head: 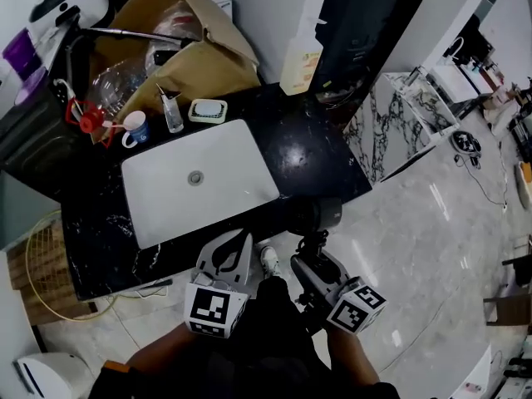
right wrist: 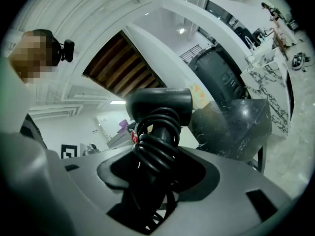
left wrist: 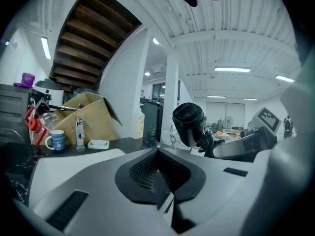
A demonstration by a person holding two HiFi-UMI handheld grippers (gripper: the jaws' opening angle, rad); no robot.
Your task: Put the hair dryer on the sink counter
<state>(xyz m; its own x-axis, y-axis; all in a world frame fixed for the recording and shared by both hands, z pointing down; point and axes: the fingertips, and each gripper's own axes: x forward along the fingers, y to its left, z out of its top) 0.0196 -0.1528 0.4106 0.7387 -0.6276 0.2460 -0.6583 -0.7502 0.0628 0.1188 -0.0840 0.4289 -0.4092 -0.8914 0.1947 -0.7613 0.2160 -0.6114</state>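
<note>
– While the right hand-held gripper (right wrist: 150,171) is raised like that, what is in it?
– The hair dryer (right wrist: 158,104). The jaws stand wide and press on its handle from both sides, with the black cord (right wrist: 156,146) coiled round the handle just above them.

– Which way does the dryer lie?
– Its handle runs straight out along the jaws, away from the gripper. The barrel sits crosswise at the far end, so its long axis goes side to side in the right gripper view. From the left gripper view, one round end of the barrel faces up and back towards the person.

– Where is it relative to the sink basin (head: 224,169)?
– To the basin's front right, at about the front edge of the black table (head: 307,152). It is held in the air, not resting on the table.

– And the left hand-held gripper (left wrist: 158,178)?
– Its jaws are closed together with nothing between them. It hangs in front of the basin, beside the right one.
</note>
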